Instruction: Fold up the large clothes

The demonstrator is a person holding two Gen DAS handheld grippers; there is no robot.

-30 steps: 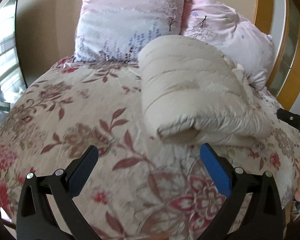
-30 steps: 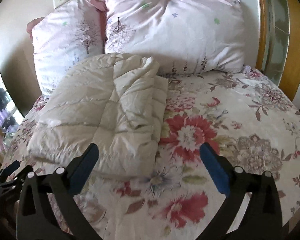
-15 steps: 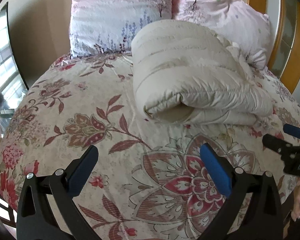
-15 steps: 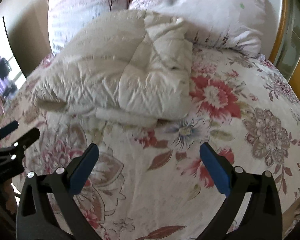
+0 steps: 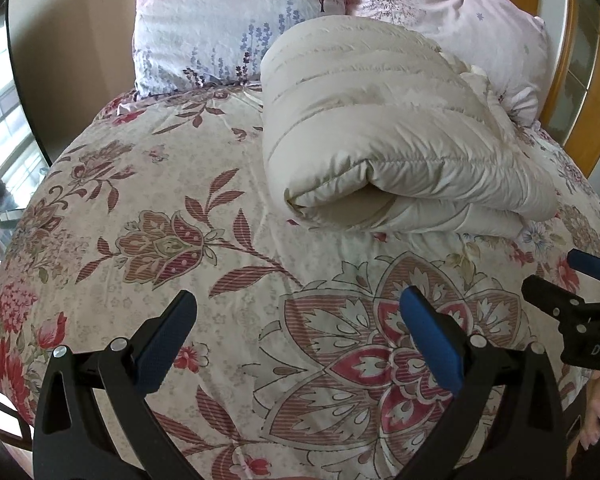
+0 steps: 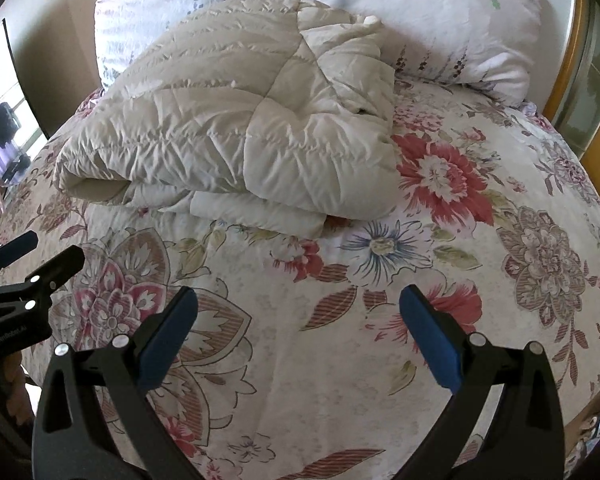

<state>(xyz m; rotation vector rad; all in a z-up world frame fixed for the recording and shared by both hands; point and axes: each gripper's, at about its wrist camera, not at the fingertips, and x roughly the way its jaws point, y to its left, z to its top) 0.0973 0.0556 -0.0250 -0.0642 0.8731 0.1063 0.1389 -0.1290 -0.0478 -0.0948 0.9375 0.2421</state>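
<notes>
Jacket (image 5: 384, 136), a cream quilted one already bundled into a thick fold, lies on the bed (image 5: 148, 184) up towards the pillows (image 5: 236, 20), and in the left wrist view it sits ahead of and to the right of the left gripper (image 5: 300, 344). That gripper hangs over bare floral bedspread with its blue pads spread wide and nothing between them. The bundle's long axis runs from near-left to far-right here, and its near end shows an open, tube-like mouth where the layers curl over. The right gripper (image 5: 580, 292) pokes in at the right edge, well short of the fabric. In the right wrist view the jacket (image 6: 236, 120) lies ahead and to the left of the right gripper (image 6: 300, 344), which is likewise wide open and empty above the bed (image 6: 500, 240). From this side the fold looks less neat: a lower layer sticks out under the near edge, and the right-hand panel is crumpled near the pillows (image 6: 440, 16). The left gripper (image 6: 24, 264) shows at the left edge, level with the bundle's left end. Judging by this, each gripper faces its own end of the bundle and neither is clearly nearer; both stand well apart from it, so any further tidying would mean reaching forward and inward.
</notes>
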